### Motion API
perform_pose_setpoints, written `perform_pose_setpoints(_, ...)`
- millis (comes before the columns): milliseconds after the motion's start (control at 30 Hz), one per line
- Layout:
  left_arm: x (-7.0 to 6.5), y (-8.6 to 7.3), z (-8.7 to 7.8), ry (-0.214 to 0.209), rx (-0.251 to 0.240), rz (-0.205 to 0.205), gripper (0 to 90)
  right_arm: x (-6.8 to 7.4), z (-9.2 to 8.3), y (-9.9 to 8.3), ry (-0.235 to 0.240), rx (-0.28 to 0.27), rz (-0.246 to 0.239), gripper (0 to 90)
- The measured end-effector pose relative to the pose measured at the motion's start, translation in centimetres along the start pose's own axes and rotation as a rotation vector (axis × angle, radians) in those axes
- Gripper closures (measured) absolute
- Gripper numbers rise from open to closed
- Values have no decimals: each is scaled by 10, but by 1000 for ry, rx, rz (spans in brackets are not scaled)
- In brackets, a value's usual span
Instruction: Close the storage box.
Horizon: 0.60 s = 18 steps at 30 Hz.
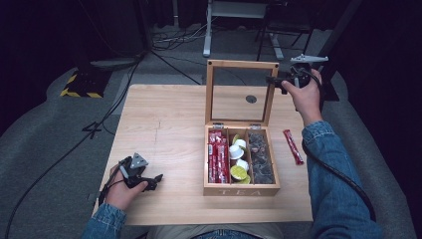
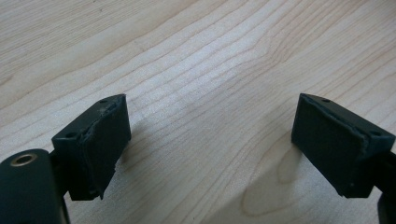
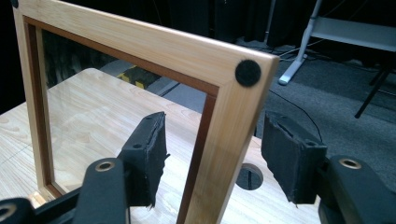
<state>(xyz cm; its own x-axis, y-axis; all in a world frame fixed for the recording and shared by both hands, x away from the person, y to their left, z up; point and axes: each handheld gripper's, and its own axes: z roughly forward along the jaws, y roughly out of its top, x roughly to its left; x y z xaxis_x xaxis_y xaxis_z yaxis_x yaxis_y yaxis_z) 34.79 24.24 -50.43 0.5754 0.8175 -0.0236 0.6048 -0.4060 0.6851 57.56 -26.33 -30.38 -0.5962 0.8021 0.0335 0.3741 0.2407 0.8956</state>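
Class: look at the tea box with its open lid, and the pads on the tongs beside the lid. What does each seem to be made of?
Tea box: pale wood, matt, with visible grain.
Lid: the same wood framing a clear pane, glass or plastic; the table shows through.
Right tongs pads: black, dull, frayed edges; probably rubber or foam.

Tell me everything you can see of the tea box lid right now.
The lid is a light wooden frame around a clear pane, with a darker inner edge and small black round pads at its upper corners. It stands open and upright, hinged at the back of the tea box. The right gripper straddles its right side rail near the top, jaws on either side; contact cannot be told.
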Motion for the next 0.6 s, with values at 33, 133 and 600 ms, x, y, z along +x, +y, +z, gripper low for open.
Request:
perform_pose_setpoints(33, 0, 0, 0, 0, 0, 0, 121, 0, 1, 1, 2, 2, -2, 412)
perform_pose_setpoints(133, 0, 0, 0, -1, -1, -2, 121, -1, 2, 2, 5, 1, 0, 415)
perform_pose_setpoints(600, 1, 0, 0, -7, 3, 6, 119, 6, -10, 6, 26, -24, -7, 433)
